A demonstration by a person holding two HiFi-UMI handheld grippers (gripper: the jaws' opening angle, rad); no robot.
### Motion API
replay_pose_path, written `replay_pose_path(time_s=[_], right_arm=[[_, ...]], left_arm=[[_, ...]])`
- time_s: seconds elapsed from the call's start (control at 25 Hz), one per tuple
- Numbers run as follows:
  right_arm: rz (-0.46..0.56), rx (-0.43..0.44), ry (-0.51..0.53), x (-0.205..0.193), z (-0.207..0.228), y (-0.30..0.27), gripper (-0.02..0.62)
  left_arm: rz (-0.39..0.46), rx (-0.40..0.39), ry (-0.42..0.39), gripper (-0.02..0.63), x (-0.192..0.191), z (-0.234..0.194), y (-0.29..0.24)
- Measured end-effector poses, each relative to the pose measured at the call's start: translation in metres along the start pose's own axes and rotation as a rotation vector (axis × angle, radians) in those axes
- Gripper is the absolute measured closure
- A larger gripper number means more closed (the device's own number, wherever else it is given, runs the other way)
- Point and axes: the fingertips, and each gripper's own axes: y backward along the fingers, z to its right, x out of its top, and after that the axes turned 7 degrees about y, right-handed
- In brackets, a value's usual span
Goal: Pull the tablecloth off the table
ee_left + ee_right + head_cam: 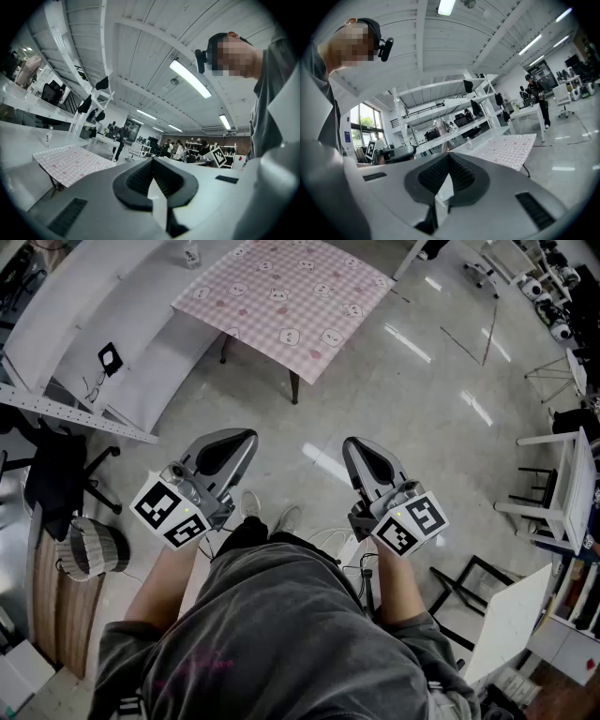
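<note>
A pink checked tablecloth (286, 296) with small cartoon faces covers a small table at the top of the head view, well ahead of me. It also shows at the left in the left gripper view as the tablecloth (70, 161) and at the right in the right gripper view as the tablecloth (511, 145). My left gripper (246, 436) and right gripper (352, 443) are held side by side at waist height over the floor, far short of the table. On both the left gripper (151, 160) and the right gripper (449, 155), the jaws meet at the tips with nothing between them.
A long white bench (94, 324) with a small bottle (191, 253) runs beside the table on the left. A black office chair (66, 474) stands at the left, and a white chair (562, 493) and frames at the right. Glossy grey floor (394, 381) lies between me and the table. People stand far off.
</note>
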Motion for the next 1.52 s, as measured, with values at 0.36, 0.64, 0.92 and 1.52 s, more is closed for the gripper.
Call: replay_pose_path(time_s=[0.36, 0.64, 0.92, 1.52], right_arm=[[0.002, 0.008, -0.004, -0.001, 0.005, 0.001, 0.595], [0.009, 0.024, -0.021, -0.003, 0.013, 0.014, 0.594], [-0.004, 0.021, -0.019, -0.013, 0.019, 0.021, 0.595], [-0.014, 0.025, -0.042, -0.021, 0.038, 0.044, 0.594]], left_arm=[[-0.006, 0.001, 0.002, 0.606, -0.005, 0.001, -0.006], [-0.011, 0.006, 0.003, 0.606, -0.013, 0.012, -0.015], [-0.024, 0.018, 0.014, 0.606, -0.029, 0.013, -0.015], [-0.037, 0.036, 0.017, 0.606, -0.041, 0.03, -0.028]])
